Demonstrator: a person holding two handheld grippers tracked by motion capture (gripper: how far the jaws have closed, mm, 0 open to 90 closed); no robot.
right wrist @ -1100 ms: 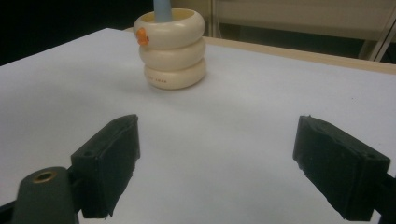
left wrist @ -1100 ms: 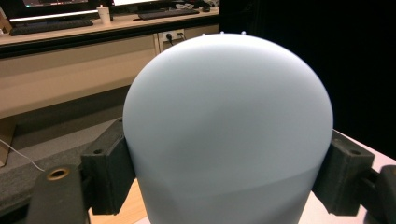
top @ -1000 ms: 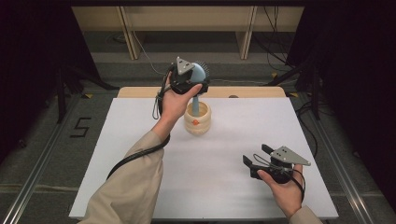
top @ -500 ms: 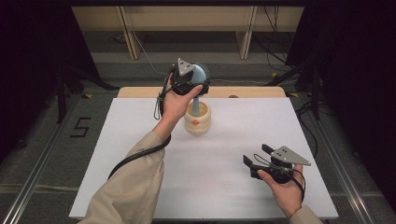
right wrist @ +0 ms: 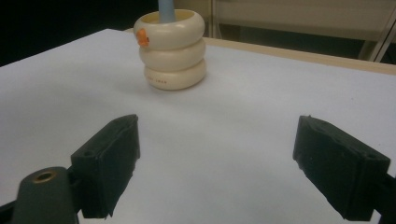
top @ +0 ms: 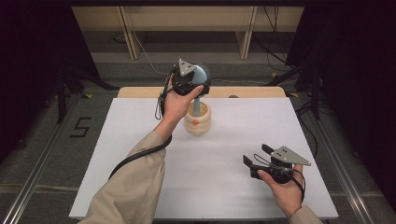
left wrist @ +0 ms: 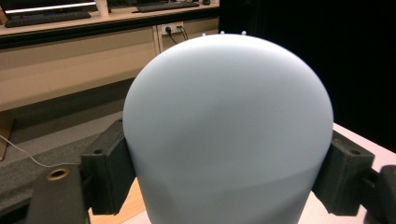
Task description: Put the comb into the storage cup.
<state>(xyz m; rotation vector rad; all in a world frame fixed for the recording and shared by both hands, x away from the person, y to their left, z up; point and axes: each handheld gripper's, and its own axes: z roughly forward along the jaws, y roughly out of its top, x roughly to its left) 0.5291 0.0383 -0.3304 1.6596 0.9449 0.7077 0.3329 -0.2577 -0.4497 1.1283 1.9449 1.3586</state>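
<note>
Between the pads of the left tongs (top: 198, 80): blue brush (top: 201, 74), clamped by its rounded head, one pad on each flank. Same grip close up along the left tongs (left wrist: 229, 177), brush (left wrist: 229, 126) bulging forward. Below the left tongs: handle running straight down into cream ringed holder (top: 197, 120), lower end hidden inside, so cannot tell if seated on the bottom. Ahead of the right tongs (right wrist: 229, 163), well apart: same holder (right wrist: 171, 49), blue handle poking out of its mouth. Right tongs (top: 257, 157) wide, nothing between, low over white surface (top: 140, 140); resting or hovering, cannot tell. Versus a second ago: no change anywhere. Same grip width, same hand places, brush at same height, holder unmoved. Reads as a pause: either about to lift brush clear of holder or just finished lowering it in, cannot tell which. Grip looks secure for either. Right tongs likely too far off to steady holder if it tips on pull-out.
</note>
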